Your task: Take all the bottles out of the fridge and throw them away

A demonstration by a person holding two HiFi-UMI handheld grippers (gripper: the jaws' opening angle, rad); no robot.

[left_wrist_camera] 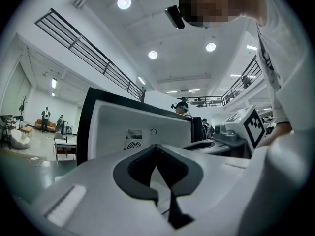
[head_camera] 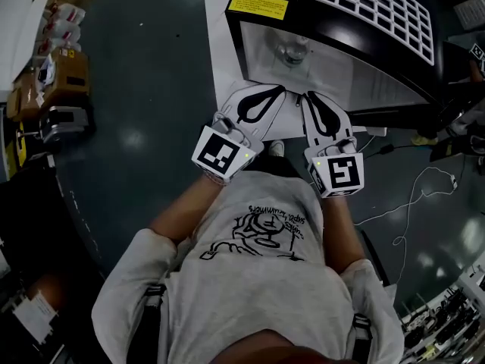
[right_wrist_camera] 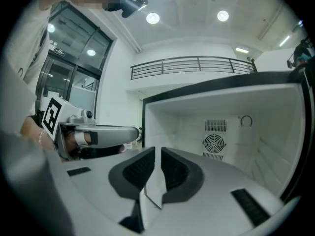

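Left claw (head_camera: 277,91) and right claw (head_camera: 309,97) side by side, tips at the near edge of the open mini fridge (head_camera: 341,23). Both clenched, nothing gripped (2 empty claws). 1 clear bottle (head_camera: 292,51) stands inside the fridge, beyond the tips, untouched. Fan grille (right_wrist_camera: 215,142) on far wall.

Big lab hall: high ceiling with round lights (right_wrist_camera: 152,17), mezzanine railing (right_wrist_camera: 197,62), loose cables (head_camera: 409,197) on dark floor (head_camera: 151,74), cardboard boxes (head_camera: 64,74).
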